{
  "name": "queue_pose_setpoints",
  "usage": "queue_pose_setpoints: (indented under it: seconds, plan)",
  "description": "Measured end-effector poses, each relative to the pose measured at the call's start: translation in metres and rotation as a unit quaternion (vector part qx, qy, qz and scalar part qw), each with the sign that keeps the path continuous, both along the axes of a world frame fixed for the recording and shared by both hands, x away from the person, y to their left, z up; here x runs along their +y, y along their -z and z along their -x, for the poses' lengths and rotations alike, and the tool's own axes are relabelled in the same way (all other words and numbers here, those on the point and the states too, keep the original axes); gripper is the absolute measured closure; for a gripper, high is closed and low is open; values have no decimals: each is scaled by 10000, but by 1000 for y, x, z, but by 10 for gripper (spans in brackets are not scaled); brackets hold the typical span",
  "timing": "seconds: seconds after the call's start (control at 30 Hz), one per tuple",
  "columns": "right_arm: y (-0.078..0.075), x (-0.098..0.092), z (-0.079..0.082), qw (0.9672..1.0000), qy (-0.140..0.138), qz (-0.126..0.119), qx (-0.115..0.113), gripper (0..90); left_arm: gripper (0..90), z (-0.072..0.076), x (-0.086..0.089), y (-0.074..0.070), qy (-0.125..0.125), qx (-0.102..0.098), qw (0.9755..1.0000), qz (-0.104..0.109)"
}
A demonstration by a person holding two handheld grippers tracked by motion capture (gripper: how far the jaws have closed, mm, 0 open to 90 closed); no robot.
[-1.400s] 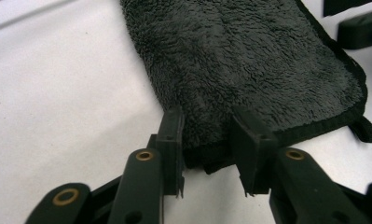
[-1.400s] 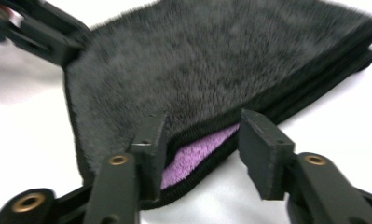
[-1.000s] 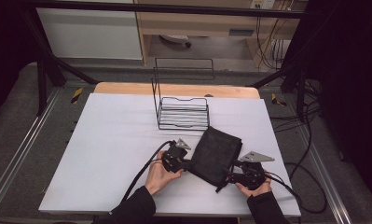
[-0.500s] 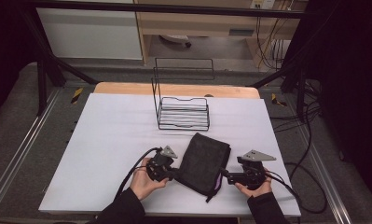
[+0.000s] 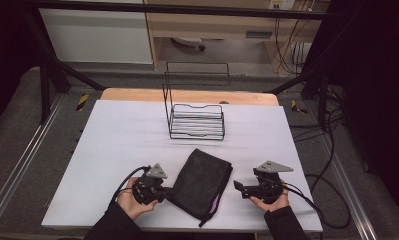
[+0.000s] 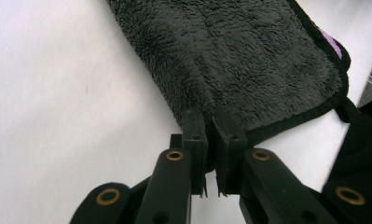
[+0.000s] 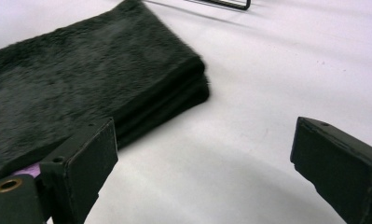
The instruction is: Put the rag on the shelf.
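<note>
one tug from our left gripper (image 6: 210, 140), pinching the towel (image 5: 199, 182), could unfold it while our right gripper (image 7: 204, 172) gapes.

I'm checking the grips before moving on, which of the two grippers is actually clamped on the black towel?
The left gripper: its jaws are pinched shut on the black towel at its edge. The right gripper stands open beside the towel, with nothing between its jaws.

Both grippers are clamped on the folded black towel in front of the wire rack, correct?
Not quite. The left gripper is clamped on the edge of the black towel, but the right gripper is open and off it, as the right gripper view shows. The towel does lie folded in front of the wire rack.
</note>
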State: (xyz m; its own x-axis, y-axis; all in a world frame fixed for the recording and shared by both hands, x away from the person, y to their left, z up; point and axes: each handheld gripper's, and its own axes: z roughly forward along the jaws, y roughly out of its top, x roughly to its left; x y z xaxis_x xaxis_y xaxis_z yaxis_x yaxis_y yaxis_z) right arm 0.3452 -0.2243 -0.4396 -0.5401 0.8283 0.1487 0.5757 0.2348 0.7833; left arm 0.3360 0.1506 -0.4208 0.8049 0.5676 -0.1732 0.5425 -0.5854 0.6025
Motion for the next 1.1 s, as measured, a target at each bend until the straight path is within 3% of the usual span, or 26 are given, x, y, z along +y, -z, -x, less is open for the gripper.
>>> queue_pose_setpoints:
  seconds: [0.17,0.23,0.33,0.37,0.47,0.53,0.6,0.63,0.8,0.83,0.9,1.07,1.1]
  plan:
    - [0,15,-11,9999,-142,9,19,132,837,13,9,2,-103,5,9999,64]
    - [0,25,-19,9999,-152,61,29,185,833,13,9,5,-109,-11,9999,57]
    - [4,42,-36,9998,-121,-111,135,314,793,11,9,7,-156,46,9998,66]
    - [5,46,-40,9997,-144,-84,159,351,766,9,9,6,-176,23,9998,87]
    - [8,53,-45,9997,-128,-18,214,399,687,1,9,-2,-421,-286,9984,250]
    - [11,58,-49,9994,-123,47,332,464,643,-6,8,-4,-488,-325,9979,277]
    - [13,60,-49,9988,-103,66,474,523,666,-12,6,1,-449,-154,9986,247]
    - [13,61,-49,9985,-94,39,530,531,680,-14,5,11,-380,75,9991,177]
    - [14,61,-50,9979,-137,-36,634,612,736,-10,8,18,-363,255,9985,313]
    - [14,61,-51,9969,-208,-148,743,693,774,-9,9,18,-364,285,9984,332]
    - [14,62,-53,9960,-262,-247,821,753,801,-8,9,18,-385,294,9982,344]
    - [11,66,-58,9964,-382,-177,742,784,840,-2,6,16,-417,200,9986,255]
    - [10,70,-62,9967,-485,-63,652,788,844,0,6,16,-430,195,9986,257]
